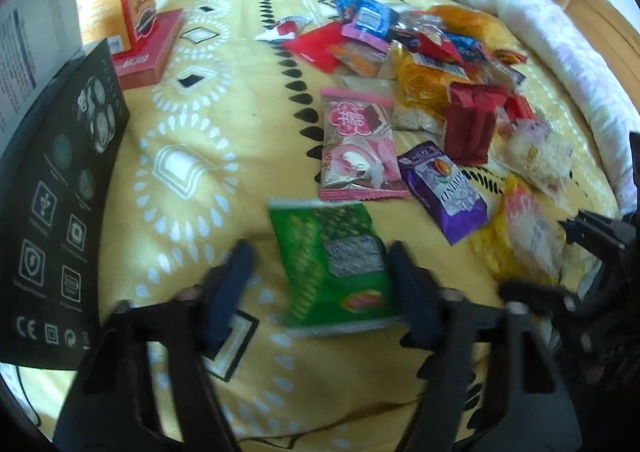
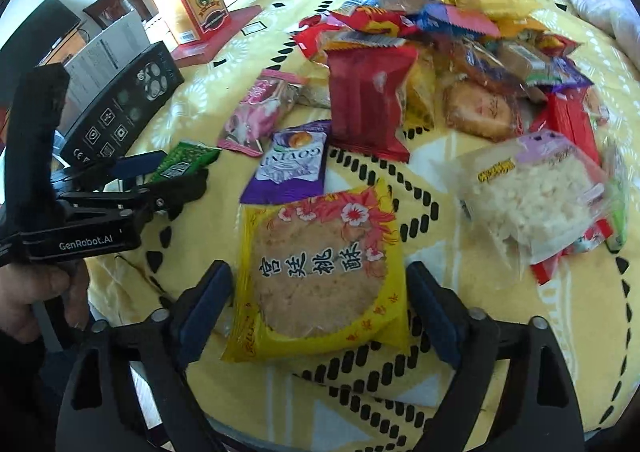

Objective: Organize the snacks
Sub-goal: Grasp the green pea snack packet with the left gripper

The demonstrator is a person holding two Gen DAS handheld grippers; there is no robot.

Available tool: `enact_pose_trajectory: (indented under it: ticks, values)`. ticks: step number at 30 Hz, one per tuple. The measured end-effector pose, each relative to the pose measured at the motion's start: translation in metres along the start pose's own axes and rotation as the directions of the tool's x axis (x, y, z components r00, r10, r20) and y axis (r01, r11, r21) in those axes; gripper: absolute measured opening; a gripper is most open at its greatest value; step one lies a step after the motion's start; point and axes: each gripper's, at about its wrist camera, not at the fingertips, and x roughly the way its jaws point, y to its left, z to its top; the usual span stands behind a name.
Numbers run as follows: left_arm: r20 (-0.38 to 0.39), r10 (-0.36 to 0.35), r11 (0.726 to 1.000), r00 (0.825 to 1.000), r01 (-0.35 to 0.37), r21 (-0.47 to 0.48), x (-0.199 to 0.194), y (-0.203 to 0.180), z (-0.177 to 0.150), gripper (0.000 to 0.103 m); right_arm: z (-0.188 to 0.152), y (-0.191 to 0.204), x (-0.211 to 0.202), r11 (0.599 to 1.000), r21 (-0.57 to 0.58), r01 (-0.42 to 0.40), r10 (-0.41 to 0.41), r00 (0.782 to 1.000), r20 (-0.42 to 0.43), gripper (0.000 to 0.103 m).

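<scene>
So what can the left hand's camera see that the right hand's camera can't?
Only the left wrist view shows the front of the green snack packet between the left gripper fingers, with a gap at one finger.

Only the right wrist view shows the whole yellow walnut-cookie packet between the open right gripper fingers, and the hand holding the left gripper.

Both show the purple packet, pink packet and black box.

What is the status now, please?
Left gripper straddles green packet. Right gripper open around yellow pastry packet. Purple packet close by.
</scene>
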Motion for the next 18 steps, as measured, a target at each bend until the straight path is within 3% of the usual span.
enact_pose_trajectory:
  ticks: [3, 4, 5, 13, 18]
  values:
    - [0.007, -0.016, 1.0, 1.0, 0.016, 0.008, -0.006, 0.001, 0.0, 0.048, -0.002, -0.005, -0.008, 1.0, 0.023, -0.015, 0.014, 0.999, 0.032, 0.075]
    - [0.01, -0.022, 1.0, 1.0, 0.022, 0.012, -0.008, 0.001, 0.0, 0.048, -0.001, -0.006, -0.013, 1.0, 0.027, -0.013, 0.012, 0.999, 0.046, 0.067]
    - [0.021, -0.032, 0.999, 0.999, 0.031, 0.013, -0.013, 0.001, 0.0, 0.048, -0.001, -0.007, -0.018, 0.999, 0.031, -0.012, 0.01, 0.998, 0.062, 0.066]
    - [0.117, -0.048, 0.999, 0.992, 0.047, 0.017, -0.054, 0.003, 0.006, 0.048, 0.0, -0.012, -0.034, 0.997, 0.07, -0.028, 0.02, 0.993, 0.114, 0.065]
    - [0.221, -0.042, 0.999, 0.974, 0.045, -0.009, -0.1, 0.022, 0.016, 0.048, 0.008, -0.004, -0.061, 0.997, 0.069, -0.036, 0.022, 0.981, 0.195, 0.065]
